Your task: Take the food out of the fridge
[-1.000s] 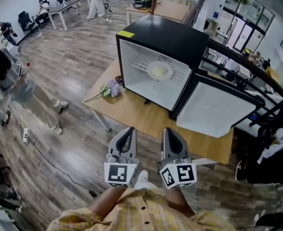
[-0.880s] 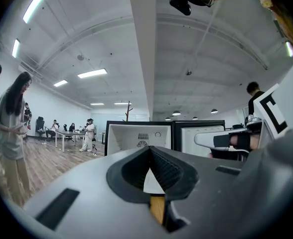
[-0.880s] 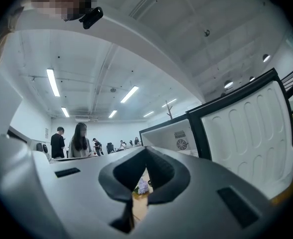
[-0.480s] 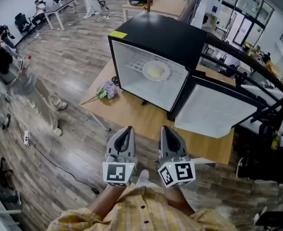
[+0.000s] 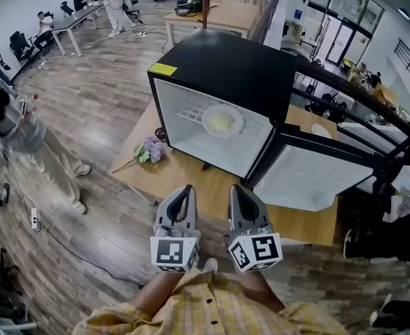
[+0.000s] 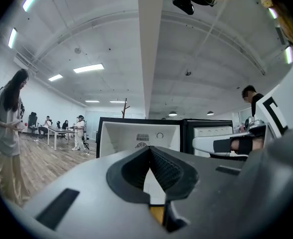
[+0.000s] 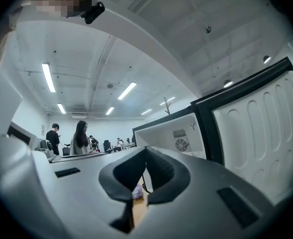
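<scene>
Left claw (image 5: 185,190) and right claw (image 5: 237,190) are shut and empty; food (image 5: 220,122) not out yet.
They sit side by side close to me. Past them is the wooden counter (image 5: 191,174), then the fridge (image 5: 226,61) with its door (image 5: 309,180) swung wide open, so I think that part is done. The food lies on a plate (image 5: 237,126) on the shelf inside, well apart from my claws; grabbing it is left. It looks round and flat, so I see no long side.

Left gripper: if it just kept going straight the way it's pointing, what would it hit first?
Probably the open fridge: the left gripper, jaws shut and empty, points level into its white interior, above the wooden table. Depth is hard to judge.
</scene>
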Tool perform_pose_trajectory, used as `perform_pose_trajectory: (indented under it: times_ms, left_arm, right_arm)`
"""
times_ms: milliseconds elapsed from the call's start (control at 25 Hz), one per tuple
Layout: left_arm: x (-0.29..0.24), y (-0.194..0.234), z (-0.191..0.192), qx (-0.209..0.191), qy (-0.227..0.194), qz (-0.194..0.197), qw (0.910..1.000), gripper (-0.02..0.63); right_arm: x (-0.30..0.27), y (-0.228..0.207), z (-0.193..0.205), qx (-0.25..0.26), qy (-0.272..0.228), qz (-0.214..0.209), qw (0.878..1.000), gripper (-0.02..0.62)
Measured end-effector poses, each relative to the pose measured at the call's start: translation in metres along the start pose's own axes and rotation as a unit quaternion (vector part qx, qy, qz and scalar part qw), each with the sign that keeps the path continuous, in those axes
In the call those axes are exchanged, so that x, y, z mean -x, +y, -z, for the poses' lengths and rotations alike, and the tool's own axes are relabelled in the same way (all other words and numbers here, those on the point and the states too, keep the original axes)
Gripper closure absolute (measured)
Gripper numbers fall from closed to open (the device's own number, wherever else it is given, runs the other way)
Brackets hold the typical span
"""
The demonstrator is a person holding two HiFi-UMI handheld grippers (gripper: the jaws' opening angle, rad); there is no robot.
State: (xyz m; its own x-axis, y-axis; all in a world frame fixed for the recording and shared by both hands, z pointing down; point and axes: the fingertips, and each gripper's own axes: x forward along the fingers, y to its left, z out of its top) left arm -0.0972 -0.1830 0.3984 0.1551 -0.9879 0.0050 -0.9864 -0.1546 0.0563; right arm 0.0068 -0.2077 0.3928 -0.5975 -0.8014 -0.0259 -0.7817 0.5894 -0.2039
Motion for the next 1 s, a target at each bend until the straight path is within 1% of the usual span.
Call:
perform_pose_trajectory:
  times_ms: [160, 360, 560, 760, 840, 880, 920, 1000]
  left_arm:
    - [-0.027, 0.016, -0.003, -0.001, -0.001, 0.009, 1.0, 0.598]
    - [-0.063, 0.026, -0.007, 0.0, 0.0, 0.029, 0.9996, 0.598]
    - [-0.097, 0.033, -0.001, 0.006, 0.007, 0.054, 0.9985, 0.598]
    - [-0.125, 0.04, 0.01, 0.012, 0.025, 0.075, 0.9968, 0.598]
    - [-0.136, 0.043, 0.017, 0.023, 0.036, 0.082, 0.9957, 0.598]
    - [-0.141, 0.045, 0.02, 0.034, 0.04, 0.087, 0.9948, 0.598]
    - [-0.146, 0.046, 0.023, 0.051, 0.045, 0.092, 0.9934, 0.598]
    - [-0.155, 0.048, 0.031, 0.097, 0.057, 0.104, 0.9882, 0.598]
  right_arm:
    - [-0.027, -0.003, -0.003, 0.005, -0.002, 0.008, 1.0, 0.588]
    - [-0.054, -0.013, -0.005, 0.011, -0.002, 0.024, 1.0, 0.588]
    - [-0.076, -0.026, 0.0, 0.013, 0.002, 0.044, 0.999, 0.588]
    - [-0.094, -0.035, 0.009, 0.009, 0.008, 0.064, 0.998, 0.588]
    - [-0.1, -0.04, 0.012, 0.008, 0.01, 0.071, 0.997, 0.588]
    - [-0.102, -0.042, 0.013, 0.007, 0.01, 0.075, 0.997, 0.588]
    - [-0.104, -0.044, 0.013, 0.007, 0.011, 0.079, 0.997, 0.588]
    - [-0.107, -0.047, 0.014, 0.008, 0.012, 0.085, 0.996, 0.588]
